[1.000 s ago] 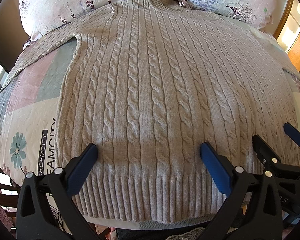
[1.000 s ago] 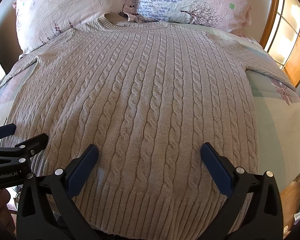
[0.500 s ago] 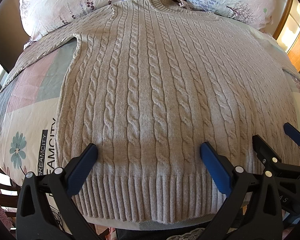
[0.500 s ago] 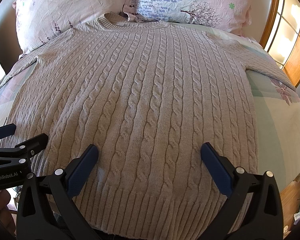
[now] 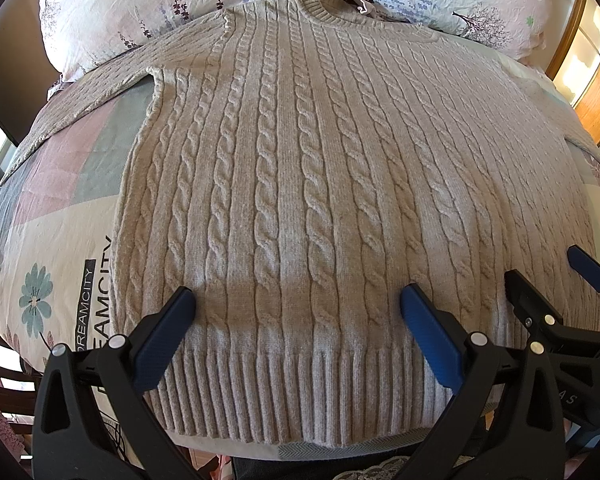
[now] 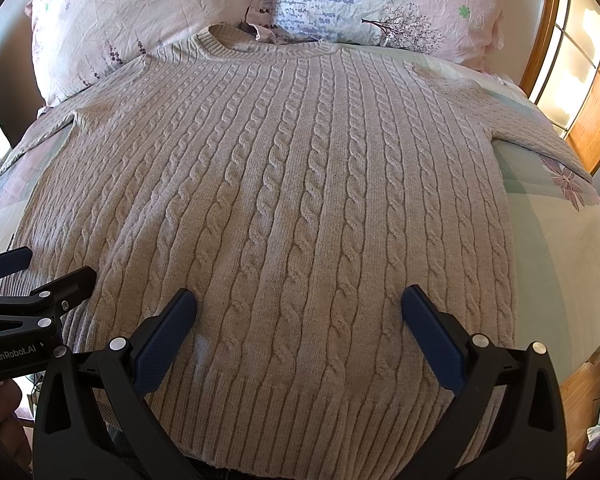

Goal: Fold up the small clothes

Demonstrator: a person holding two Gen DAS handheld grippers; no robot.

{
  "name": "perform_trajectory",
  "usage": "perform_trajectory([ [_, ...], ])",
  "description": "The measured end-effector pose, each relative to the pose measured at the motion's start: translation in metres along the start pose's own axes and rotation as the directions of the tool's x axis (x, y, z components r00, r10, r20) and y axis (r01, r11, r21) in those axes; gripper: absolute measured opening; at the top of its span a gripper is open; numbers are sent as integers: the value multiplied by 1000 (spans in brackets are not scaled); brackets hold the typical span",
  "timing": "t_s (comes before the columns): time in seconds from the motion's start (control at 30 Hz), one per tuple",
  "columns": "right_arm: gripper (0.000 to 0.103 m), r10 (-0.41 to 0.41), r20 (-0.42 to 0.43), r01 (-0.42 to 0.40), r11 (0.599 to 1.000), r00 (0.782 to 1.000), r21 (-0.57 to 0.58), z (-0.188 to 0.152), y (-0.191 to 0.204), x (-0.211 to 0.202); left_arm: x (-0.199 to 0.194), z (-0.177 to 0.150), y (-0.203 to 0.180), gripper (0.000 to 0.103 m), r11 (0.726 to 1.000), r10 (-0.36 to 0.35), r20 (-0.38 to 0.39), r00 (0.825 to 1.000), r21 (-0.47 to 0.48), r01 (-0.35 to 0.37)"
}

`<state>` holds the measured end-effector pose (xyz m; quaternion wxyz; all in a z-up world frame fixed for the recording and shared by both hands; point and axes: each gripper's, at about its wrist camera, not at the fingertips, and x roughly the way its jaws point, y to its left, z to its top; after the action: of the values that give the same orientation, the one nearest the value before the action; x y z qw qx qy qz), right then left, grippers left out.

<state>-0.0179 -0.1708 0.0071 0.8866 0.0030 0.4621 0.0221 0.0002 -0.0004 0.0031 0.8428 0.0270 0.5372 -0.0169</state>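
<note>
A beige cable-knit sweater [image 5: 300, 184] lies flat and face up on the bed, collar at the far end, ribbed hem toward me, sleeves spread to both sides. It also fills the right wrist view [image 6: 284, 208]. My left gripper [image 5: 296, 304] is open and empty, hovering over the hem on the sweater's left half. My right gripper [image 6: 300, 304] is open and empty over the hem on the right half. Each gripper shows at the edge of the other's view: the right gripper [image 5: 556, 280] and the left gripper [image 6: 40, 272].
Two floral pillows [image 6: 380, 4] lie at the head of the bed behind the collar. A patterned bedsheet [image 5: 52, 248] shows on both sides of the sweater. A wooden window frame [image 6: 588, 80] stands at the right. The bed's near edge is just under the hem.
</note>
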Motion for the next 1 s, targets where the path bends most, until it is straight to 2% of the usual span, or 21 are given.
perform_trajectory([
  [0.8,102,17,32,-16,999,999,-31,-1,3,-7,-2,-1,0,101,1000,0,14,1000,4,0],
  [0.9,102,87,66,-81,992,994,-95,-1,-2,-9,-6,-3,2,101,1000,-1,61,998,18,0],
  [0.97,102,146,78,-144,989,986,-33,12,-29,-17,-5,3,2,101,998,-10,60,998,62,6],
  [1.0,102,161,133,-170,984,978,60,22,-59,-26,-5,6,5,101,997,-30,51,998,67,26],
])
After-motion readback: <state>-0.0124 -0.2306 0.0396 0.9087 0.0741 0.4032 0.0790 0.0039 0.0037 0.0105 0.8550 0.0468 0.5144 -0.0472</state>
